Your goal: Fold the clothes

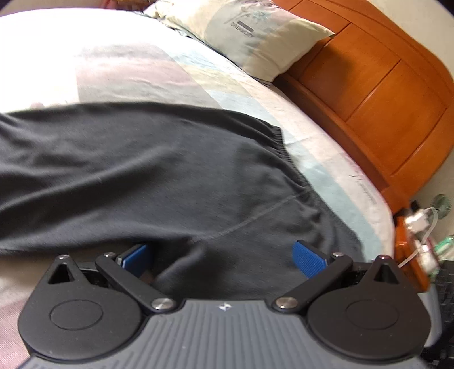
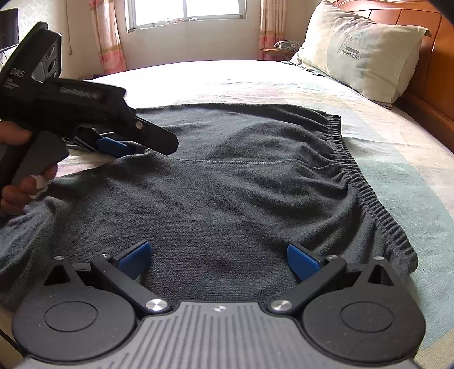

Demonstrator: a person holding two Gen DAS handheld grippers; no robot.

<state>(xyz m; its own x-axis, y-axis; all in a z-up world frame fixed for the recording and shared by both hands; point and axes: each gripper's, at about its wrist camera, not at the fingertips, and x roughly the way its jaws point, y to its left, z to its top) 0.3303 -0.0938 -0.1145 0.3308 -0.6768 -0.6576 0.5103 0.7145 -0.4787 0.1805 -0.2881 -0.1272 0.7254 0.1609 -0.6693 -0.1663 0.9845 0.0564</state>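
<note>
A dark grey garment point(image 2: 227, 181) with a ribbed elastic waistband point(image 2: 366, 193) lies spread flat on the bed. My right gripper point(image 2: 220, 259) is open just above the garment's near part, blue pads wide apart with only flat cloth under them. My left gripper point(image 2: 136, 147), held by a hand point(image 2: 17, 193), sits at the garment's left edge near a seam. In the left wrist view the left gripper point(image 1: 222, 259) is open, with a fold of the garment point(image 1: 142, 170) bulging between its fingers and the left pad point(image 1: 136, 258) partly under the cloth edge. The waistband point(image 1: 283, 147) runs off to the right.
The bed sheet point(image 2: 397, 159) is pastel-patterned. A pillow point(image 2: 363, 51) leans on the orange wooden headboard point(image 1: 383, 93) at the right. A window point(image 2: 184, 11) with pink curtains is behind the bed. A bedside stand with small items point(image 1: 417, 235) is beyond the bed's corner.
</note>
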